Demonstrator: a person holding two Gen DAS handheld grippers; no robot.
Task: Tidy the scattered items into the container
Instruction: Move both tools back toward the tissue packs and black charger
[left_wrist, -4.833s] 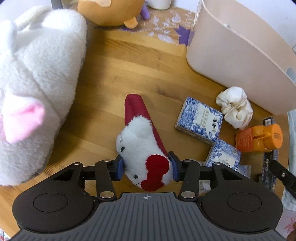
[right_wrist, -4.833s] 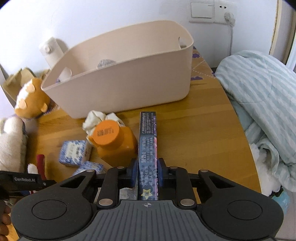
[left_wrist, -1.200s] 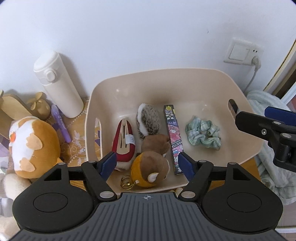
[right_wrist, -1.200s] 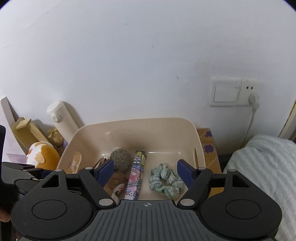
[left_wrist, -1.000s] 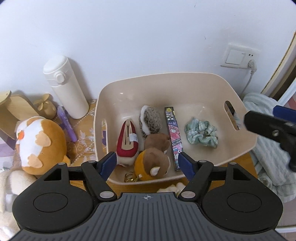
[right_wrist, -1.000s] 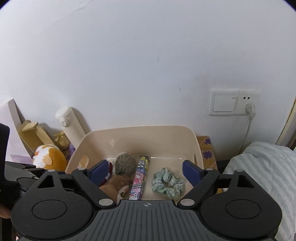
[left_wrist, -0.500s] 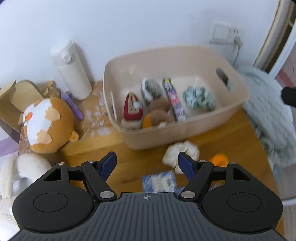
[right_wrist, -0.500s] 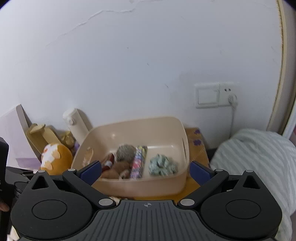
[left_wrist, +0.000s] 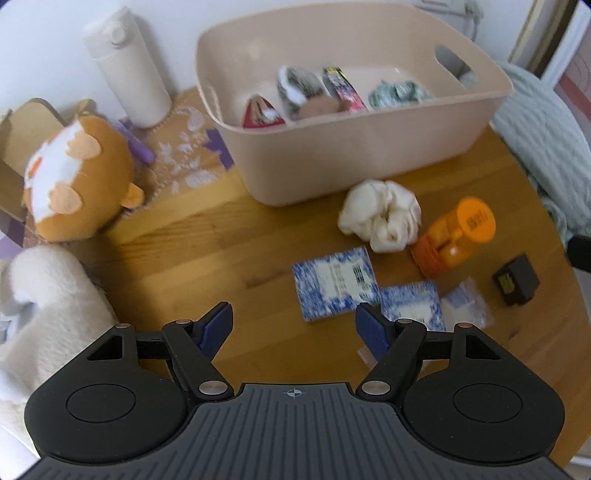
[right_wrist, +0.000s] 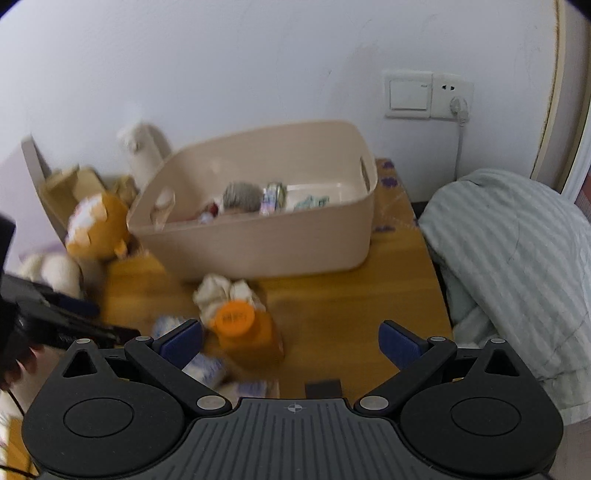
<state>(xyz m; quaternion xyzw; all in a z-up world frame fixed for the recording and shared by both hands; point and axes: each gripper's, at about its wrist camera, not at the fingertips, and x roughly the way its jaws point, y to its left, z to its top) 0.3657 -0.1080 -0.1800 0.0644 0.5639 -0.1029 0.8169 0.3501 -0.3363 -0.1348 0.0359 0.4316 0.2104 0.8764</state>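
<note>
The beige container (left_wrist: 369, 147) (right_wrist: 258, 247) stands at the back of the wooden table and holds a red plush, a hedgehog toy, a patterned box and a green scrunchie. On the table in front lie a white scrunchie (left_wrist: 382, 214), an orange bottle (left_wrist: 454, 236) (right_wrist: 247, 336), two blue-white packets (left_wrist: 334, 282) (left_wrist: 410, 306) and a small black block (left_wrist: 515, 278). My left gripper (left_wrist: 293, 326) is open and empty above the table, near the packets. My right gripper (right_wrist: 290, 341) is open and empty above the orange bottle.
A white thermos (left_wrist: 127, 70), an orange plush (left_wrist: 74, 177) and a large white plush (left_wrist: 48, 306) are on the left. A striped blanket (right_wrist: 517, 266) lies off the table's right edge. A wall socket (right_wrist: 428, 94) is behind.
Both grippers let go of their items in the container, opened, pulled back from it and came down toward the scattered items on the table.
</note>
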